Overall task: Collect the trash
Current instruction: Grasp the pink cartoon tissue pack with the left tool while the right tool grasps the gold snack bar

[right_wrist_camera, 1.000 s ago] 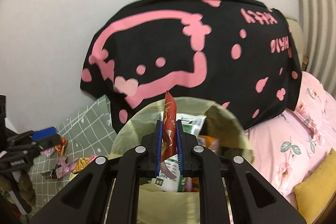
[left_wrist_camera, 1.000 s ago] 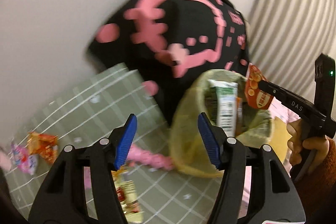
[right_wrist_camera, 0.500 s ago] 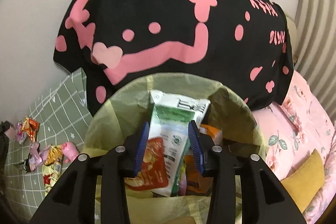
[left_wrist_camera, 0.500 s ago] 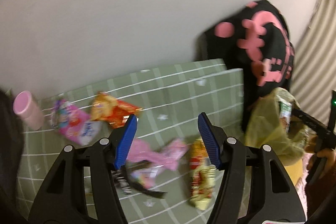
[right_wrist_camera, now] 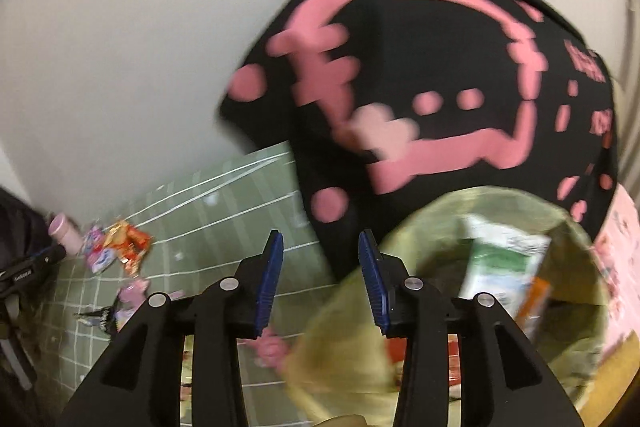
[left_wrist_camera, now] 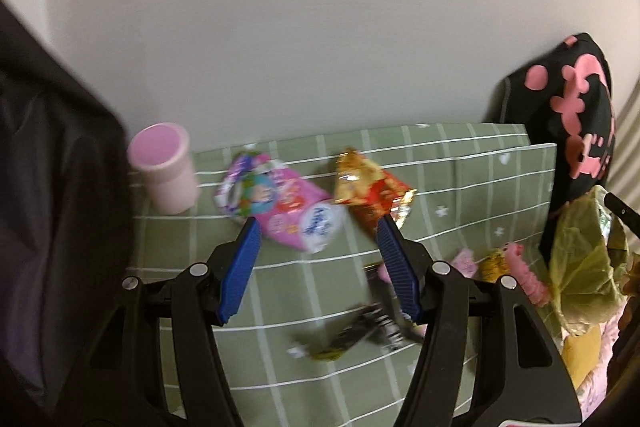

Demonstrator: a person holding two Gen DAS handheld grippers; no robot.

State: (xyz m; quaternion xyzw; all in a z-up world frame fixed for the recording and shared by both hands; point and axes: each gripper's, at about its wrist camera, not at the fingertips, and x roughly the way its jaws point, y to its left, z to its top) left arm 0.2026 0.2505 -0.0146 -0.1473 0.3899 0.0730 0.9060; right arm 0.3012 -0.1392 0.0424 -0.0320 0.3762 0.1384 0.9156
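Your left claw [left_wrist_camera: 316,231] stands with its jaws apart and nothing between the pads; it points down at the green checked cover [left_wrist_camera: 460,187] that carries the loose trash. Just beyond its tips lie a pink snack packet [left_wrist_camera: 288,207] and, to the right and just beside it, a red-and-gold snack packet [left_wrist_camera: 368,191]. Under the right pad lies a dark crumpled wrapper [left_wrist_camera: 360,331], blurred. Farther right, near the bag, are small pink and yellow wrappers [left_wrist_camera: 496,263]; their details cannot be read. A pink cup [left_wrist_camera: 164,167] stands upright at the left rear of the cover, against the wall; its contents are not visible from this angle. Your right claw [right_wrist_camera: 320,251] has just been opening: its jaws are parted and nothing lies between them. It sits at the near left rim of the yellow-green trash bag [right_wrist_camera: 344,339]. Inside the bag you can see a white-and-green pouch [right_wrist_camera: 500,267] standing on end, an orange packet [right_wrist_camera: 536,299] touching its right side, and a red wrapper [right_wrist_camera: 452,351] lower down. Behind the bag a black cloth with pink print [right_wrist_camera: 420,75] hangs against the wall. In the right wrist view the remaining packets lie well apart from the bag, at the left on the green cover.
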